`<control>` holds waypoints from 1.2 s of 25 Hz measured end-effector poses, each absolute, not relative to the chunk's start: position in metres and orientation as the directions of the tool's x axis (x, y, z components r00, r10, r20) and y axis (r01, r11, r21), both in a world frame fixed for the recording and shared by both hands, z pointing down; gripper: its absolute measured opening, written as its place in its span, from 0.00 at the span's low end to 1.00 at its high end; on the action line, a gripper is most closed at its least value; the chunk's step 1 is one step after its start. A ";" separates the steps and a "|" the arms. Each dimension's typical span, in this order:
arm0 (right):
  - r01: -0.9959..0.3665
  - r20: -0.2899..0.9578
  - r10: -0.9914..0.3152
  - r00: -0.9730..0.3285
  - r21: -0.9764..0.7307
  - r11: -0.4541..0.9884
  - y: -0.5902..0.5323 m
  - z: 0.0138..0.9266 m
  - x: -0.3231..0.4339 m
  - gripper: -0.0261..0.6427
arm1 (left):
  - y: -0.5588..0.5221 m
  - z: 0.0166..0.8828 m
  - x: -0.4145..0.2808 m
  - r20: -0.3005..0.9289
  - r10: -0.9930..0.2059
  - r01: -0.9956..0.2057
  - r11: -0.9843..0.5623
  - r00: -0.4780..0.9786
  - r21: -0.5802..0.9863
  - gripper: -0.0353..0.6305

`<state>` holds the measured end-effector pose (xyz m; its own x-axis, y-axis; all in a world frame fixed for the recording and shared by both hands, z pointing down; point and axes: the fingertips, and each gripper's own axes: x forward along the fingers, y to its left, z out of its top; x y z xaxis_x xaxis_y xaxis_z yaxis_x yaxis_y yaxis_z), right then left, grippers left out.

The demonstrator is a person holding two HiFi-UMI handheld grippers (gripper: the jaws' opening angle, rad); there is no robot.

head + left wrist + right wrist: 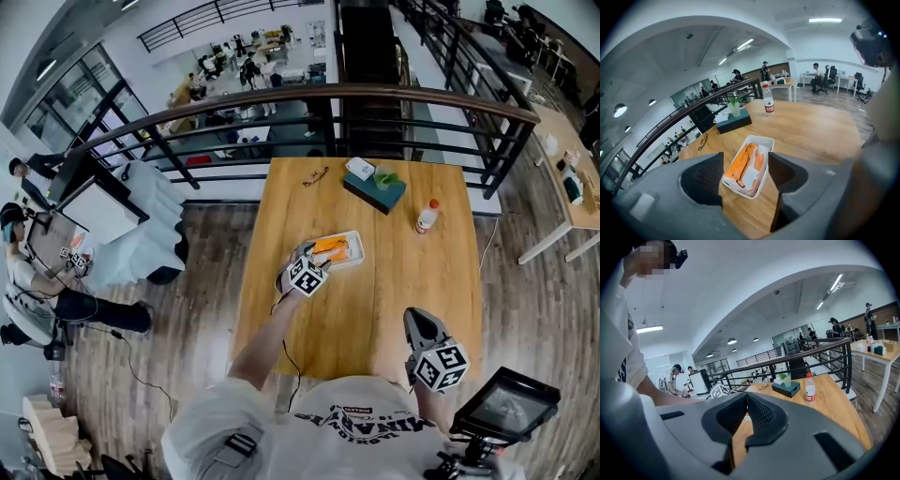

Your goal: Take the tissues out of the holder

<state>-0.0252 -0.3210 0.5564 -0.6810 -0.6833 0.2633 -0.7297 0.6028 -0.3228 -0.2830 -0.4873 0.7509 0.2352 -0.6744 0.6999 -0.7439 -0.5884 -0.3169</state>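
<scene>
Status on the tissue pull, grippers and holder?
Left gripper open above holder, gripping nothing. Right gripper shut, empty. Tissue packs lie in holder. Bottle, teal box far off, nothing blocking.

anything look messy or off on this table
Nothing is spilled or broken. Only the white tray looks untidy: orange packs lie jumbled in it, with a loose white sheet on top. The bottle stands upright.
</scene>
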 end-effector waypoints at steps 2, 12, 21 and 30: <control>-0.736 0.267 -0.689 -0.674 -0.325 0.594 -0.321 0.558 -0.023 0.05 | -0.493 0.768 -0.288 0.720 -0.659 -0.744 -0.589 0.217 -0.314 0.47; -0.761 0.286 -0.708 -0.645 -0.326 0.562 -0.329 0.562 -0.011 0.05 | -0.509 0.839 -0.299 0.833 -0.537 -0.697 -0.649 0.135 -0.305 0.48; -0.775 0.297 -0.721 -0.626 -0.330 0.538 -0.332 0.563 -0.003 0.05 | -0.518 0.873 -0.295 0.882 -0.462 -0.658 -0.693 0.093 -0.294 0.48; -0.790 0.302 -0.734 -0.608 -0.323 0.521 -0.333 0.564 0.010 0.05 | -0.533 0.888 -0.294 0.899 -0.430 -0.669 -0.692 0.082 -0.270 0.47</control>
